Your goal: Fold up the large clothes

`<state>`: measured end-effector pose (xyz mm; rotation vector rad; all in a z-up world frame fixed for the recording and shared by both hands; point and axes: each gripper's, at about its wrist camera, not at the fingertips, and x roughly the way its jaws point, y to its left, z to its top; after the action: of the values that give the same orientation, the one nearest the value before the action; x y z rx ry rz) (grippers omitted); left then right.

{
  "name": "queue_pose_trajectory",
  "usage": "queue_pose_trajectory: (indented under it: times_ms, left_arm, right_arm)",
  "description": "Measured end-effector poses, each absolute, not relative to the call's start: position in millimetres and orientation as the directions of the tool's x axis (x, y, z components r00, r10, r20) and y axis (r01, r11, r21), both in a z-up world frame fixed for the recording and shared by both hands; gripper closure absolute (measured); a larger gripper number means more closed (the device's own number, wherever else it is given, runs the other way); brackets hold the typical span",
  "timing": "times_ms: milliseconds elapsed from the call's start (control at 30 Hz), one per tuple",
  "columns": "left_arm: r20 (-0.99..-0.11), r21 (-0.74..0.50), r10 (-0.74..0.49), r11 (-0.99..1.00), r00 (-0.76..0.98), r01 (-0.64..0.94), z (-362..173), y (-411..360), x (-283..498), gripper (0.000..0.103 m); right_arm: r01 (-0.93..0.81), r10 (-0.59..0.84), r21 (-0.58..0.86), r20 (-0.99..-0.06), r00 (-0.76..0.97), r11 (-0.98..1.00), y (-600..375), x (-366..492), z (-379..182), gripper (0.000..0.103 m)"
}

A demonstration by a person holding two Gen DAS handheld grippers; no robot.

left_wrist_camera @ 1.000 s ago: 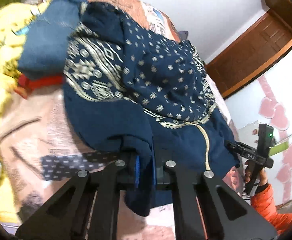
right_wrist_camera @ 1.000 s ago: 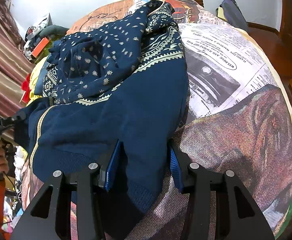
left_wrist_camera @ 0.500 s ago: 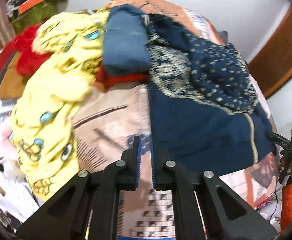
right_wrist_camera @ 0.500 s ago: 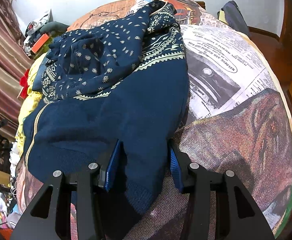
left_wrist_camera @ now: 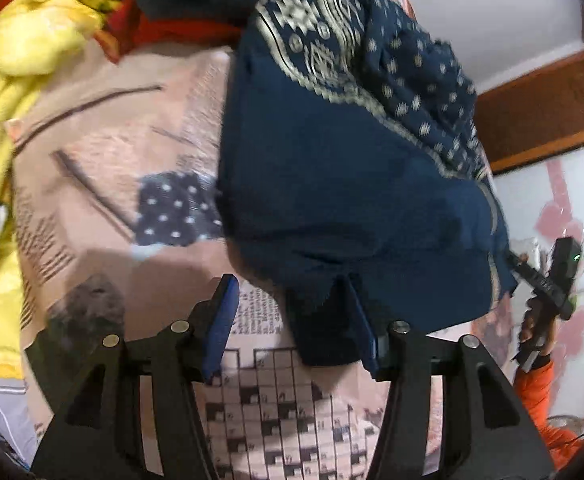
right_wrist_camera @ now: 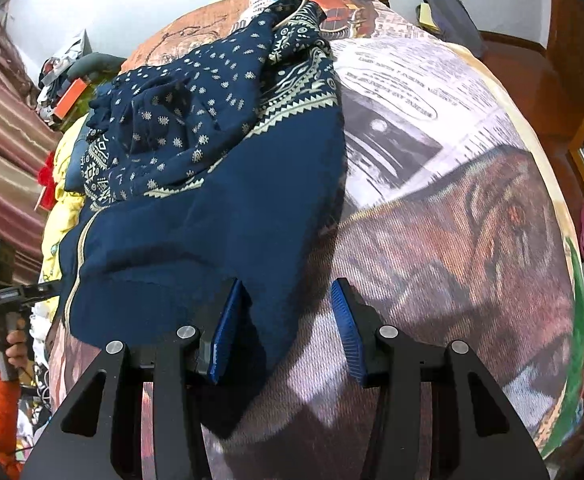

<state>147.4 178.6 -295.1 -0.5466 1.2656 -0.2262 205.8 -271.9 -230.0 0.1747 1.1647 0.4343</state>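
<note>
While both jaws gape, the navy garment (left_wrist_camera: 344, 184) hides the left gripper's (left_wrist_camera: 296, 320) right pad.

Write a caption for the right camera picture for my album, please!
Open right gripper at the edge of a navy patterned garment heaped on a printed bedspread.

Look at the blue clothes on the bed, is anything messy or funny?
Yes. The navy patterned garment is not flat: its dotted upper part is bunched in a crumpled heap, and a corner droops between the open right tongs. Beside it, yellow clothes lie piled loosely on the bedspread.
</note>
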Motion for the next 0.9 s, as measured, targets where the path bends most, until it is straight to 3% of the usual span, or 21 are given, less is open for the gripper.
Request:
queue_pose_trajectory:
  times_ms: [100,233,267,300,367,533,900]
  left_arm:
    - [-0.838,-0.499,-0.439,0.856,0.324,-0.132,-300,172,153,0.044]
    - [-0.820,-0.512,-0.441,0.850,0.366,-0.123,-300,167,157,0.047]
    - [-0.809,-0.522,-0.450,0.846,0.377,-0.109,-298,165,157,0.059]
    - [-0.802,-0.531,-0.461,0.841,0.379,-0.102,-298,163,159,0.064]
    - [-0.800,-0.530,-0.462,0.843,0.383,-0.091,-294,160,161,0.091]
    - [-0.821,-0.427,-0.361,0.902,0.443,-0.058,-259,152,166,0.093]
    - [-0.678,-0.360,-0.287,0.932,0.676,0.035,-132,168,201,0.094]
  right_arm:
    - [-0.240,0.413,0.348,-0.850,0.326,0.906,-269,205,-231,0.059]
    - [-0.262,0.429,0.356,-0.842,0.327,0.897,-258,203,-232,0.062]
    - [-0.271,0.424,0.345,-0.843,0.332,0.899,-255,202,-232,0.070]
    - [-0.286,0.425,0.339,-0.841,0.335,0.896,-250,201,-231,0.074]
    - [-0.298,0.422,0.329,-0.839,0.343,0.896,-245,201,-229,0.088]
    - [-0.327,0.434,0.319,-0.813,0.388,0.889,-240,204,-213,0.095]
    - [-0.409,0.528,0.347,-0.672,0.519,0.844,-226,244,-136,0.096]
